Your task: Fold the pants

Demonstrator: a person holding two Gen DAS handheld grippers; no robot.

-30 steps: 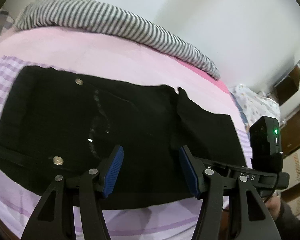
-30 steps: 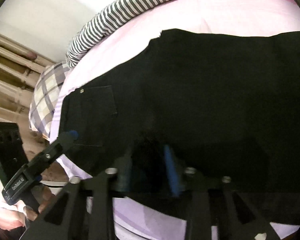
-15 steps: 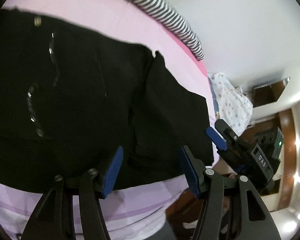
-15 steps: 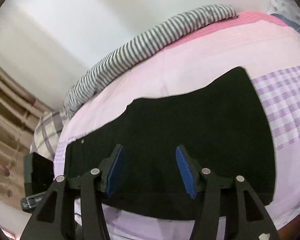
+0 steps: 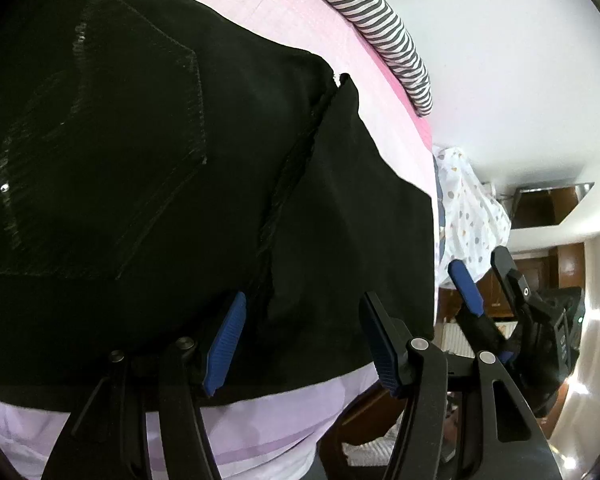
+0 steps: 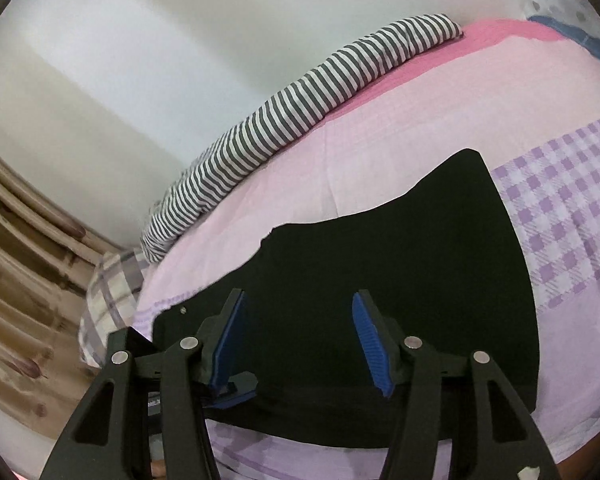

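Having released pants [image 6: 380, 272], right gripper [image 6: 296, 340]

Readable text: none in either view
Right gripper [image 5: 486, 280] body, seen from the left wrist: any marking there is too dark and small to read
Left gripper [image 6: 236, 394] body, seen low in the right wrist view: a faint pale mark on the black housing, too blurred to make out
Black pants [image 5: 140, 160]: plain metal rivets and stitching only, no label or brand showing
Bedding: stripes, checks and dots, no lettering
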